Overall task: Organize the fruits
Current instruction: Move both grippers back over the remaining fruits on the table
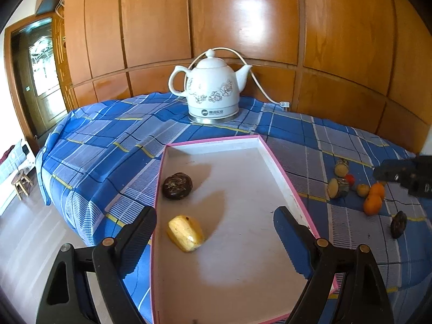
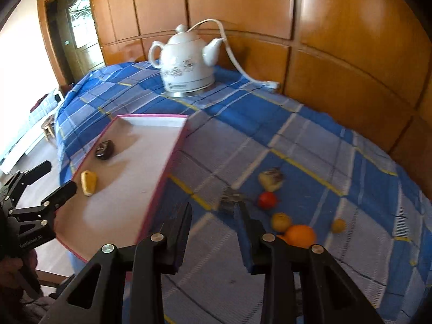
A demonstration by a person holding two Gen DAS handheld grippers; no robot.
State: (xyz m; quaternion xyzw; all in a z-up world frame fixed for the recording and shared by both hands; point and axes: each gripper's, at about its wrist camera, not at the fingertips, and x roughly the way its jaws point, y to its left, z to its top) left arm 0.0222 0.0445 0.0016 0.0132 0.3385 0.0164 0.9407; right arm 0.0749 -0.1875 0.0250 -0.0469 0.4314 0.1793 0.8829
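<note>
A pink-rimmed tray [image 1: 280,172] [image 2: 172,156] lies on the blue checked cloth. It holds a dark wrinkled fruit [image 1: 177,185] [image 2: 104,149] and a yellow fruit piece [image 1: 185,233] [image 2: 88,182]. My left gripper [image 1: 214,212] [image 2: 62,175] hovers open over the tray's near end, nothing between its fingers. To the tray's right lie loose fruits: an orange [image 2: 301,235] [image 1: 372,203], a red fruit [image 2: 267,199], two cut log-like pieces [image 2: 271,179] [image 1: 337,187] and a dark fruit [image 1: 398,224]. My right gripper [image 2: 213,208] [image 1: 405,175] hangs above the cloth near them, its jaws slightly apart and empty.
A white ceramic kettle [image 1: 213,91] [image 2: 186,62] stands on its base at the back of the table, its white cord [image 2: 235,59] running right to a plug. Wooden panelling rises behind. The table drops off on the left, where a small stool [image 1: 23,183] stands on the floor.
</note>
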